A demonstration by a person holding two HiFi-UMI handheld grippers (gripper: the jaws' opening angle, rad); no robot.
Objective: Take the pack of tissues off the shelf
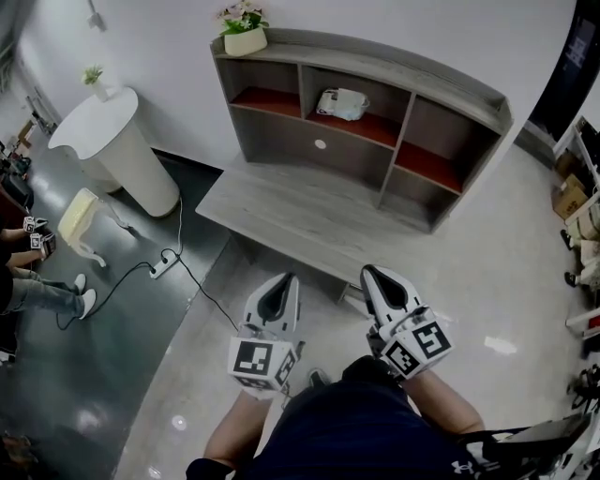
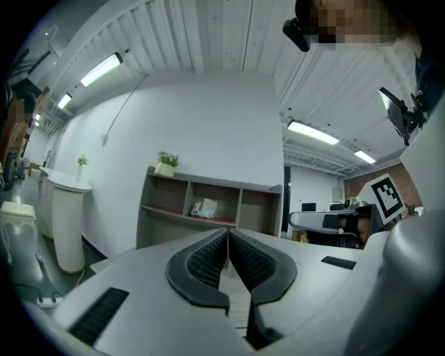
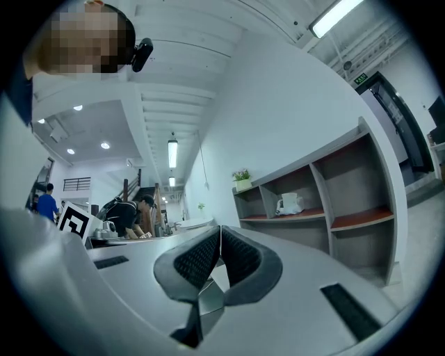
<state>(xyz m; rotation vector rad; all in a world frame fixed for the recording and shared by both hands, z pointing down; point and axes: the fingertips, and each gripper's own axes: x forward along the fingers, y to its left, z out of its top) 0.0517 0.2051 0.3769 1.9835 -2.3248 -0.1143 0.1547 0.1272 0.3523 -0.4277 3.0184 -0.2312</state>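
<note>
- The tissues [image 1: 341,103] are lying in the middle cubby of the shelf [image 1: 403,70], on its red board and near the front edge. Nothing is standing in front of them, so they are sitting open to a straight reach from the front.
- A plant [image 1: 244,28] is sitting on the shelf's top at its left end, above the left cubby. It is probably not getting in the way of any reach into the middle one.
- The left tongs [image 1: 286,279] are pointing level at the shelf with their pads pressed together, and nothing is showing between them.
- The right tongs [image 1: 367,273] are pointing the same way beside them, likewise pressed together and empty.
- Both pairs are hanging side by side over the floor [image 1: 487,281]. This looks like a carrying posture for a walk-up rather than a grasp being set up.
- The tissues are lying well apart from both pairs, ahead of them and past the wide low ledge [image 1: 291,202] that is jutting out under the cubbies.
- In the head view the tissues are sitting between the lines of the two pairs, somewhat nearer the right one.
- In the left gripper view the tissues are showing just above the tips and a little to their left. In the right gripper view they are showing above the tips and off to the right.
- Whichever pair is going to take the tissues will likely need to spread its pads first.
</note>
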